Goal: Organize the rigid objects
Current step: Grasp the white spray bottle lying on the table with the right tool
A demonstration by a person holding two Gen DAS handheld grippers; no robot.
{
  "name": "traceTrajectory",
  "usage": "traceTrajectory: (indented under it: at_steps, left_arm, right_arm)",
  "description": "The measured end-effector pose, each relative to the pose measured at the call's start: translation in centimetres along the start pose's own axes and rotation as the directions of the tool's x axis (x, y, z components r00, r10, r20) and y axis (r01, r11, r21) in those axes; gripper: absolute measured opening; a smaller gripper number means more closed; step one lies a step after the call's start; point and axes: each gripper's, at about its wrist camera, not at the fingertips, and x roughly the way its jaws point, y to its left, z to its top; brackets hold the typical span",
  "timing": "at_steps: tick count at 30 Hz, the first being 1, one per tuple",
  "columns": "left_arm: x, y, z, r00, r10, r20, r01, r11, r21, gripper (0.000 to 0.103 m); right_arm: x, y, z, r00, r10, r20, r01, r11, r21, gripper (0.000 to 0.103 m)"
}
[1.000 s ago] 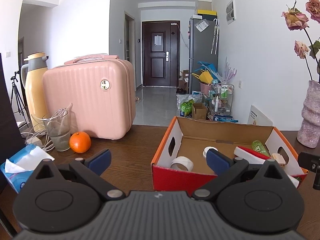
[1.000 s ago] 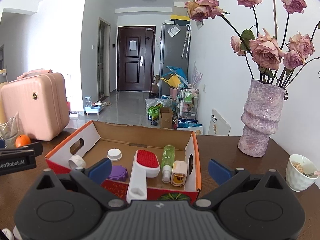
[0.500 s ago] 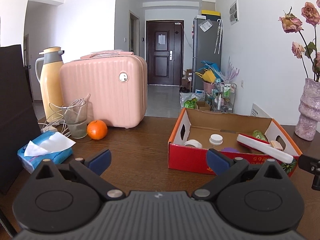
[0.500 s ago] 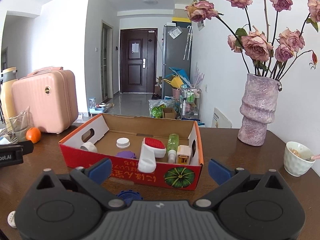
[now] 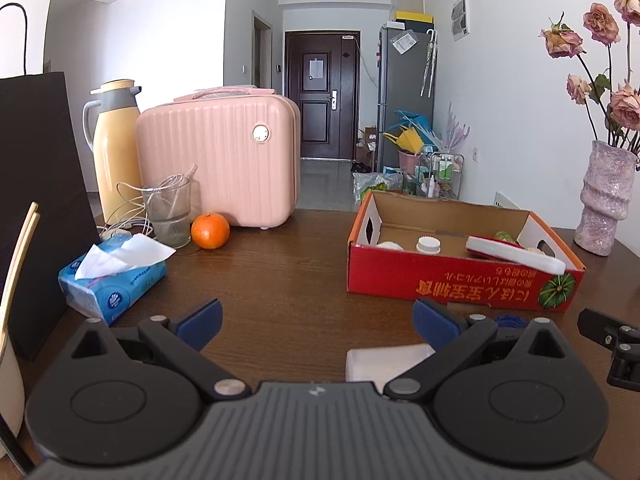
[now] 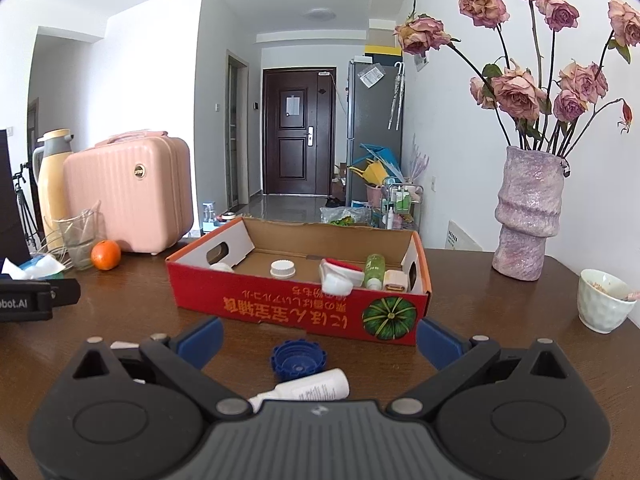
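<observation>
Both the left gripper and the right gripper are held released, nothing grasped. A blue cap and a white tube are seen on the counter, near of the red cardboard box.

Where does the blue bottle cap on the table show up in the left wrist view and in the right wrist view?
Left wrist: the blue bottle cap is lower right, mostly hidden behind the left gripper's right finger, in front of the red box.
Right wrist: the cap is lower centre, between the open fingers of the right gripper, beside a white tube.
Shared landmark: the box's pumpkin picture.
</observation>
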Motion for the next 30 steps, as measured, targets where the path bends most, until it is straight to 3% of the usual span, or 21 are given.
traceTrajectory:
  at_steps: [11, 18, 30]
  left_arm:
    - [-1.2, 0.6, -2.9, 0.998, -0.023, -0.050, 0.025, 0.999, 0.024, 0.103]
    - [-1.0, 0.5, -3.3, 0.998, -0.028, -0.064, 0.030, 0.999, 0.034, 0.103]
    - [-0.2, 0.9, -3.3, 0.995, -0.027, -0.095, 0.028, 1.000, 0.011, 0.103]
  right_arm:
    - [-1.2, 0.0, -3.6, 0.999, 0.007, -0.054, -0.007, 1.000, -0.003, 0.103]
    - [-1.1, 0.3, -4.1, 0.998, 0.013, -0.068, -0.014, 1.000, -0.013, 0.103]
    - [3.1, 0.5, -4.3, 0.984, 0.097, -0.149, -0.113, 0.988, -0.101, 0.103]
